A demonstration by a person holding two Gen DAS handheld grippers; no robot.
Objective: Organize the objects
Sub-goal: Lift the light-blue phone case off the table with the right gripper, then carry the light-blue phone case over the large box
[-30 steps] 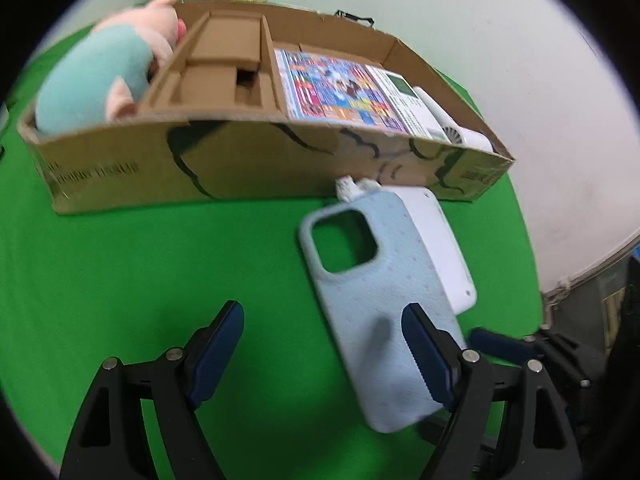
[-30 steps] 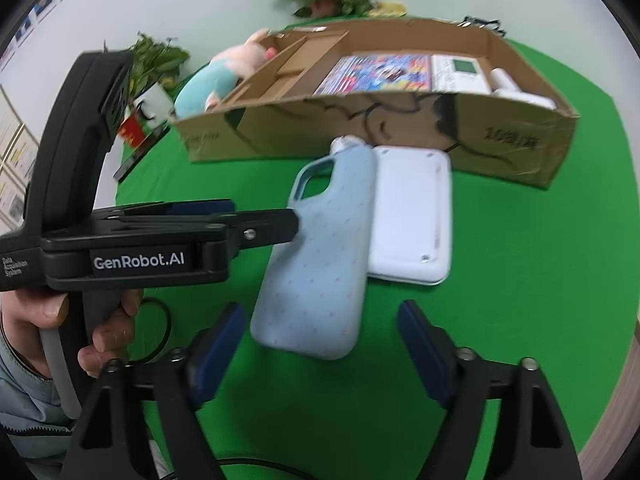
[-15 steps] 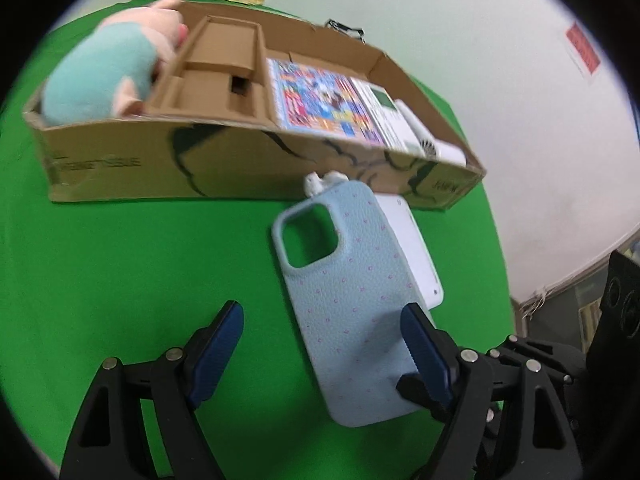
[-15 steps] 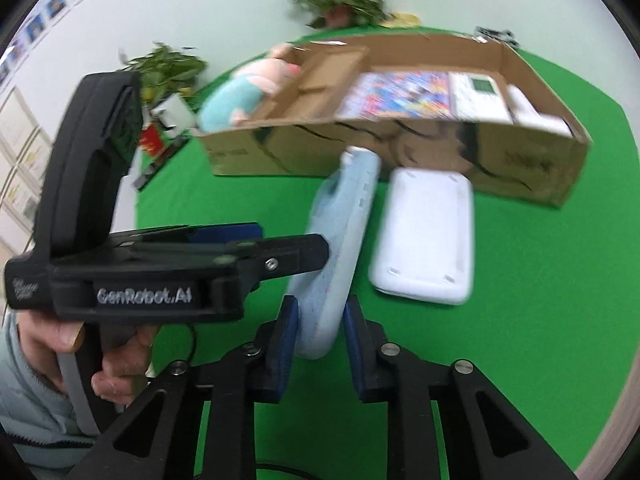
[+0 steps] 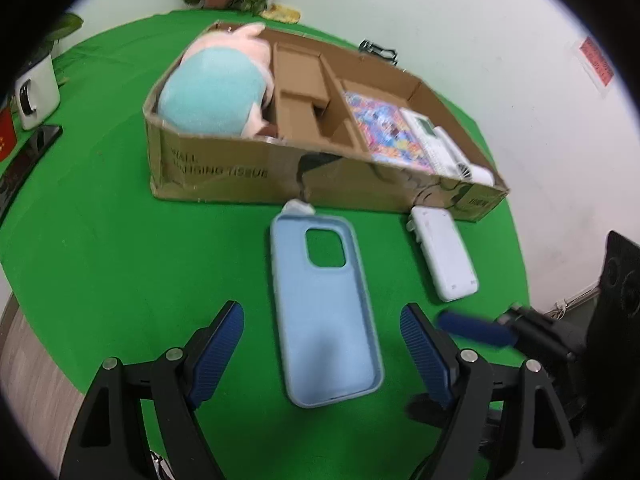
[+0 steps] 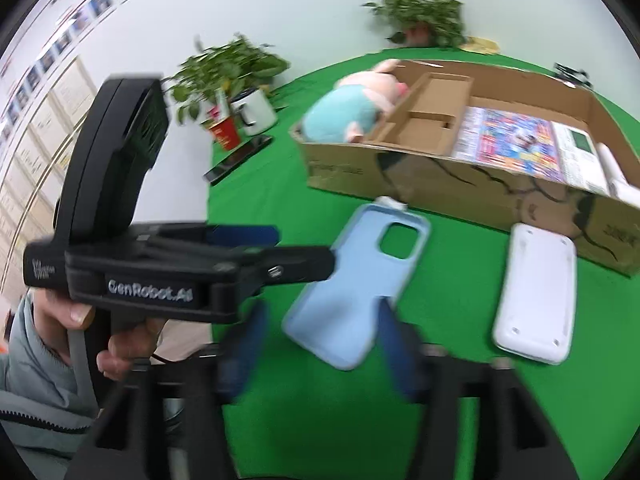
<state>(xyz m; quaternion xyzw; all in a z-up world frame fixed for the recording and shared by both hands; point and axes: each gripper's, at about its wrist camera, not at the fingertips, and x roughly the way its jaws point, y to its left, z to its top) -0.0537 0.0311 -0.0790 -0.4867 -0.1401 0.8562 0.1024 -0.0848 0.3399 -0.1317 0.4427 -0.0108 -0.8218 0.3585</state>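
Green cloth is covering the surface (image 5: 120, 264), with a cardboard box (image 5: 248, 168) sitting toward 12 o'clock. Light blue phone case (image 5: 324, 312) is lying hollow side up, right between the left tool's (image 5: 322, 344) wide-spread fingers, not touching either. White flat device (image 5: 444, 252) is resting off at 2 o'clock. Right tool (image 6: 320, 344) is also gaping wide, hovering over the case's near end, bit blurry.

Bare green cloth (image 5: 120, 260) lies open left of the phone case (image 5: 324, 312), while the box (image 5: 320, 184) walls off the far side and the white slab (image 5: 444, 256) crowds its right.
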